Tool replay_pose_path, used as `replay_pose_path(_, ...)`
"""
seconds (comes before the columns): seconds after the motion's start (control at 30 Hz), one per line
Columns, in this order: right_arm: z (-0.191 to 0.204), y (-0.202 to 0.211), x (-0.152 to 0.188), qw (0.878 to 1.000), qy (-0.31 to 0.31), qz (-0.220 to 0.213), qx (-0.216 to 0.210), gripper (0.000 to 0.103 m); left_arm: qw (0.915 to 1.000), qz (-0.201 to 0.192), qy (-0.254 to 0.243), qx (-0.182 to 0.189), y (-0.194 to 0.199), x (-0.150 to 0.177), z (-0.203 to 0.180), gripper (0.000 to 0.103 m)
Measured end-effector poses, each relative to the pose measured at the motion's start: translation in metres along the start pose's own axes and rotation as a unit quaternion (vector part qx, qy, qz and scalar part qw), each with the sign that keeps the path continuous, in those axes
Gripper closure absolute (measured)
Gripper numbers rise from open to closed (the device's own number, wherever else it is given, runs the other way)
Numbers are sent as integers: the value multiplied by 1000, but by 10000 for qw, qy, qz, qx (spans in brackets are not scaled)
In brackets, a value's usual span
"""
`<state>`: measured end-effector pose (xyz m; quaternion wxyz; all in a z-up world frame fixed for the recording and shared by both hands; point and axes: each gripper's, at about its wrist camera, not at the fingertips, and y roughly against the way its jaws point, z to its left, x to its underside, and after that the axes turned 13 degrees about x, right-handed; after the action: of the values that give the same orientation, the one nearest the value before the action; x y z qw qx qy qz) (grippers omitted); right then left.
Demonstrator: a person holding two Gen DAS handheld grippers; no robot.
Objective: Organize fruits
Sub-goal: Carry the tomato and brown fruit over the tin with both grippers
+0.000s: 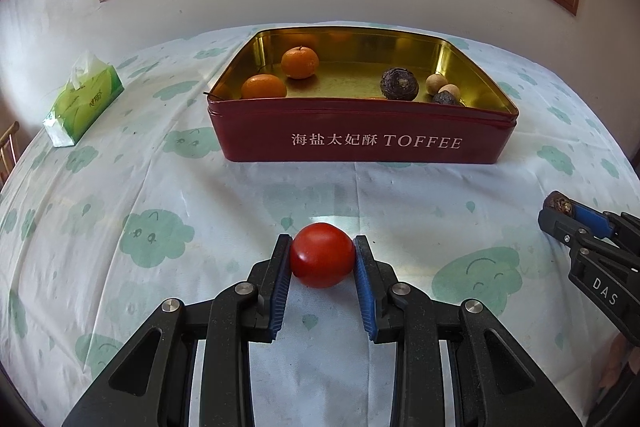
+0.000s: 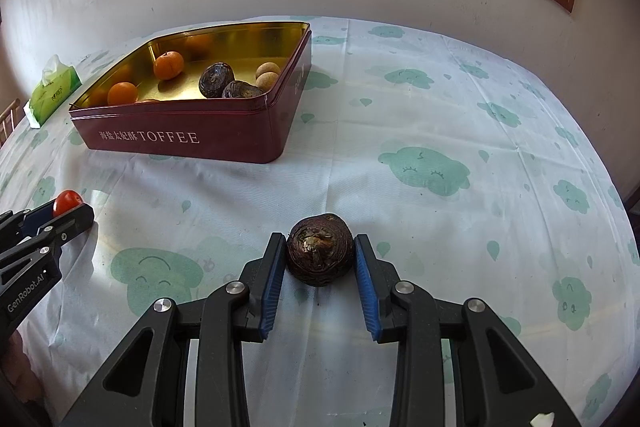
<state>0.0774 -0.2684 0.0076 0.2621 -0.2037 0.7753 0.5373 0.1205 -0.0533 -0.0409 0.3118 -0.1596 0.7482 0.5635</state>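
Glossy red tomato [image 1: 322, 255], dark wrinkled fruit [image 2: 320, 251], both gripped

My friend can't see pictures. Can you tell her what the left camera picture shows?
The left tongs are squeezing a red tomato just above a cloud-print tablecloth. Behind it sits an open red toffee tin with two oranges and some dark fruits inside.
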Motion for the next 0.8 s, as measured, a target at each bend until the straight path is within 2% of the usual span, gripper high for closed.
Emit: replay_pose_path(0.8, 1, 3, -7, 9999, -20, 122, -9, 72, 9997, 137, 204, 38, 1, -12, 19, 72)
